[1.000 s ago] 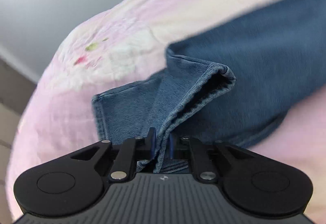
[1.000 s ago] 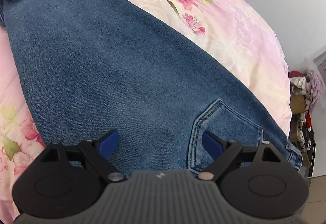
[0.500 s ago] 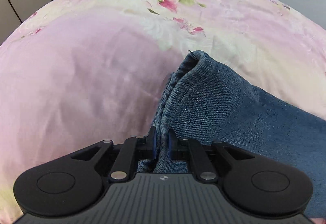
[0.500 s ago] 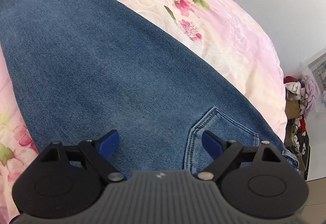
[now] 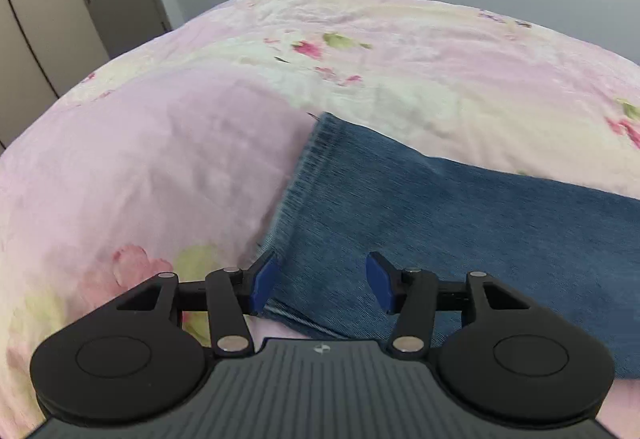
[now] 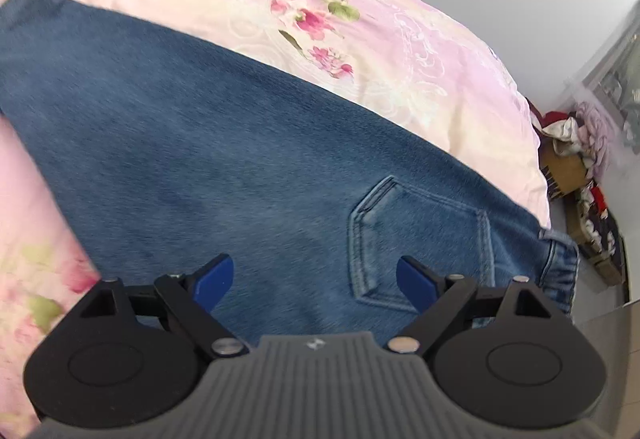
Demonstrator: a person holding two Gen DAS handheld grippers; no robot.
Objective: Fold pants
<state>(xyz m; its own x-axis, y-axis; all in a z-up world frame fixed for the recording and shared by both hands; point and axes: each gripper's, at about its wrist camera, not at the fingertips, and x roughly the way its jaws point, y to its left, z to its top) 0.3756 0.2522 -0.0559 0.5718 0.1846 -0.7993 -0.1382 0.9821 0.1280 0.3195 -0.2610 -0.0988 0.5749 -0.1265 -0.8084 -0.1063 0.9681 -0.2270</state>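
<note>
1. Your left claw has just been opening and now stands released: its blue pads sit apart over the hem end of the jeans, and neither pad presses on the cloth. The hem lies flat on the bed, so the leg seems to have been let go here so that it could settle with its edges lined up.

2. Your right claw is also released, spread wide and empty above the seat of the jeans, with the back pocket just ahead of its right pad. I judge it is poised there to take the waist end for the next fold; nothing is between the pads but the denim lying below them.

3. The jeans lie stretched along the bed on the pink floral cover, hem toward the end near the wardrobe doors and waistband at the opposite edge of the bed, where it hangs slightly over. They look folded lengthwise, one leg on the other, which would explain the single narrow strip.

4. A crosswise fold is probably what remains. Watch the overhanging waistband: it could slide off the edge.
</note>
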